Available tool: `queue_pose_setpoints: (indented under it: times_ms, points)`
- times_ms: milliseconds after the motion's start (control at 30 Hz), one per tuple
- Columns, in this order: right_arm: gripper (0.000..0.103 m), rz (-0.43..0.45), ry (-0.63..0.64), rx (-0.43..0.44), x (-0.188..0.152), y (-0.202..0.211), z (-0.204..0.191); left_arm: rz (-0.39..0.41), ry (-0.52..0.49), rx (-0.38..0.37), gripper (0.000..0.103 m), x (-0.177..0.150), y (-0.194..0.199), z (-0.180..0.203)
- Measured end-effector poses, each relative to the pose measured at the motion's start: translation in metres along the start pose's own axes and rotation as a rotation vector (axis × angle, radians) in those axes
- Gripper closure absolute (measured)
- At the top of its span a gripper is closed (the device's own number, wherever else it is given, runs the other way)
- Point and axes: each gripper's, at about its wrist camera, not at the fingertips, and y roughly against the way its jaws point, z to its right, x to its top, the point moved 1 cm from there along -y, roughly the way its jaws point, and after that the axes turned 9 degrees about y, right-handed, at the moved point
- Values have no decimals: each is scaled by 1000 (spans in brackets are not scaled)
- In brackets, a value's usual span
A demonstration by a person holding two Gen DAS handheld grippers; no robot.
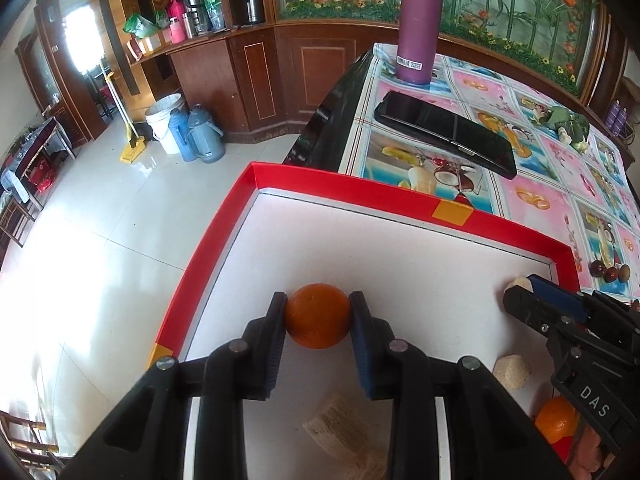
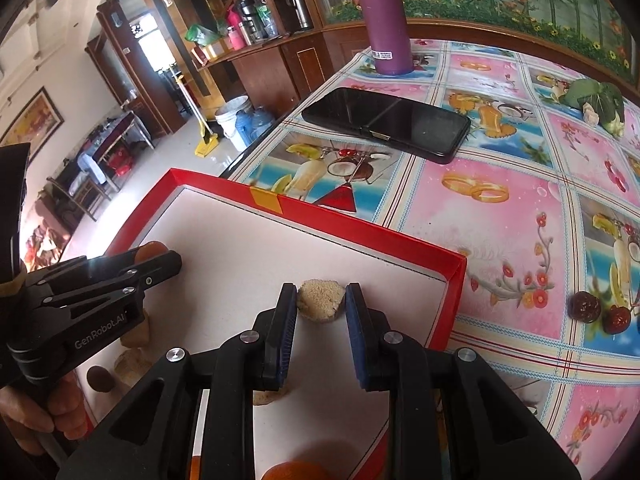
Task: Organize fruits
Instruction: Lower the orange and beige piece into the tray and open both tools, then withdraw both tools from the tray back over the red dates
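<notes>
An orange (image 1: pixel 318 316) sits between the pads of my left gripper (image 1: pixel 318 311), which is shut on it over the white floor of a red-rimmed tray (image 1: pixel 400 196), near the tray's left side. In the right wrist view my right gripper (image 2: pixel 321 300) is shut on a round beige piece (image 2: pixel 321 299) near the tray's far right corner (image 2: pixel 456 264). Each view shows the other gripper from the side: the right gripper (image 1: pixel 520 290) with the beige piece's tip (image 1: pixel 520 281), and the left gripper (image 2: pixel 170 260) with the orange (image 2: pixel 150 249). I cannot tell whether either piece touches the floor.
More beige pieces (image 1: pixel 512 372) (image 1: pixel 344 428) and a second orange (image 1: pixel 556 420) lie in the tray close to me. On the patterned tablecloth beyond are a black phone (image 2: pixel 384 124), a purple flask (image 2: pixel 384 16), red-brown fruits (image 2: pixel 586 306) and leafy greens (image 2: pixel 596 104). The table's left edge drops to a tiled floor.
</notes>
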Motion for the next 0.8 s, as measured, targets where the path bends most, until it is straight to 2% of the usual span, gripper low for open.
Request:
queue_pose_setpoints:
  times_ms: [100,167,233,267,300,567,633,800]
  points:
    - [79,-4,13,-1,0,-1,-1,-1,-8,15,67,0,0,2]
    - [78,-7,18,3,1,-1,-1,0,-3,41,59,1,0,1]
    - [74,-11,20,20,1,0,0,-8,18,53,42,1,-1,-3]
    - [68,-12,16,24,1,1,1,-14,28,48,40,0,-1,-4]
    - [68,-6,12,27,1,3,3,-13,30,47,40,-1,-1,-4]
    - [68,69,-10,47,0,32,23,42,21,63,31,-11,20,15]
    - [68,83,-16,36,-1,39,32,65,15,57,28,-13,29,22]
    - [68,106,-50,-4,-7,57,61,98,-18,18,28,-18,48,49]
